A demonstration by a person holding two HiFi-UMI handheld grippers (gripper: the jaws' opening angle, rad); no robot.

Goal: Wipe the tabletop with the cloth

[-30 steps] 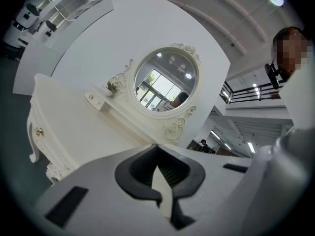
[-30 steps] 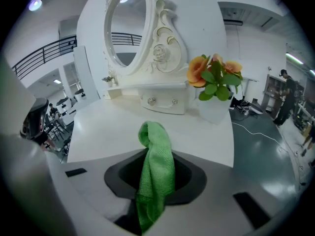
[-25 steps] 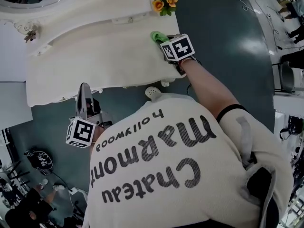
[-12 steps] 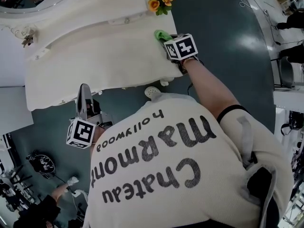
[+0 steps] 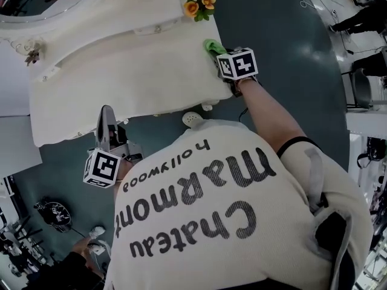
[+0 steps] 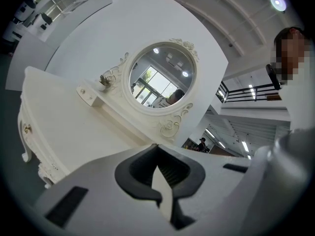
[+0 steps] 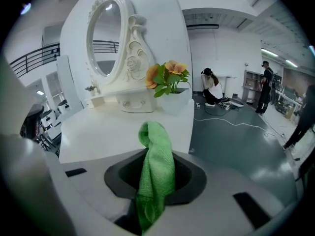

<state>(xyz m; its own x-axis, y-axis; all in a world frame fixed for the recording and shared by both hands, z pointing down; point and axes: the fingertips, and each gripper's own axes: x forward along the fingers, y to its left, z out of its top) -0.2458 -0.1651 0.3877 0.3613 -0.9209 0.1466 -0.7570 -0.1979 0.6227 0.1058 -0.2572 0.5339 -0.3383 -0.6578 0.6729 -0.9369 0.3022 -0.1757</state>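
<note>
A green cloth [image 5: 213, 46] lies bunched near the right end of the white dressing tabletop [image 5: 121, 71]. My right gripper [image 5: 217, 53] is shut on it, with the marker cube just behind. In the right gripper view the cloth [image 7: 156, 171] stands up between the jaws, over the tabletop [image 7: 123, 127] near its right edge. My left gripper [image 5: 107, 110] hangs off the table's front edge, above the floor. Its jaws are shut with nothing in them, and in the left gripper view that gripper [image 6: 157, 149] points at the table [image 6: 64, 117] from the side.
A vase of orange flowers [image 5: 196, 5] stands at the table's back right corner, close to the cloth. An oval mirror [image 7: 106, 33] with small drawers rises along the back. Dark teal floor [image 5: 284, 41] lies right of the table, with a cable and people further off.
My right gripper has slid the green cloth rightward along the tabletop, closer to its right edge. The left gripper has stayed where it was.
</note>
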